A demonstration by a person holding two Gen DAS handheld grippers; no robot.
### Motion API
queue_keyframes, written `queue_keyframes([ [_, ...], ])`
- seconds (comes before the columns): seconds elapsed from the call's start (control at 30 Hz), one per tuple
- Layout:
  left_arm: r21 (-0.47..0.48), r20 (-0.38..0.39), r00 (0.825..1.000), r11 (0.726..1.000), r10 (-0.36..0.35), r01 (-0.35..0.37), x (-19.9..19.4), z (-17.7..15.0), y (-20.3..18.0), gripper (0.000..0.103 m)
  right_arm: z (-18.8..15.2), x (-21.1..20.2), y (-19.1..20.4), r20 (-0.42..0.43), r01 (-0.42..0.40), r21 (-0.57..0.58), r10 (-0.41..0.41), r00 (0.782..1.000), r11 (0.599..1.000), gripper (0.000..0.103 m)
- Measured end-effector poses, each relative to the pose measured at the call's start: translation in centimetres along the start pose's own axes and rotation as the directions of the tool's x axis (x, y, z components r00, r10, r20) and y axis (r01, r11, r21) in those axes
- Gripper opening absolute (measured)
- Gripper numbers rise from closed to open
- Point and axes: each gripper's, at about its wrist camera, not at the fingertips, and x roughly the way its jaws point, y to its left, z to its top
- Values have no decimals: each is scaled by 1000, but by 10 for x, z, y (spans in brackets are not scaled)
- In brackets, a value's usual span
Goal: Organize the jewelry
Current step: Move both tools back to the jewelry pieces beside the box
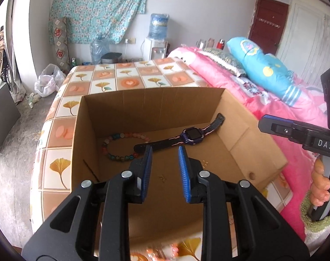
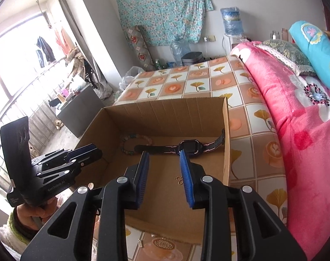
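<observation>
Cardboard box (image 1: 241,143) on tiled tablecloth (image 1: 125,78)

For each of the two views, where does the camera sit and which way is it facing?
Left wrist: on the left hand-held gripper, angled down into the cardboard box; right hand-held gripper and fingers at its right edge.
Right wrist: on the right hand-held gripper, angled down likewise; left hand-held gripper at its left.
Shared: box, watch, bead bracelet.

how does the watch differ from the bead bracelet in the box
The watch is dark with a square face; the bead bracelet is multicoloured round beads. The watch lies stretched out straight, its strap end against the right wall; the bracelet forms a closed loop at far left. Both rest flat on the cardboard box floor.
</observation>
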Motion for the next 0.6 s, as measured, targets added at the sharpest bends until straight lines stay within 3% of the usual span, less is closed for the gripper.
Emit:
queue_keyframes([
  [0.27,26,73,995,998,-62,60,-54,-37,-8,33,-31,-54,10,86,-26,-93,34,996,995,32],
  [0.43,41,79,987,989,-143,140,-76,-65,-15,38,-61,-77,11,80,-59,-102,67,995,993,33],
  [0.6,72,-42,969,967,-243,246,-54,-92,-42,40,-93,-58,1,-15,-97,-33,97,995,995,33],
])
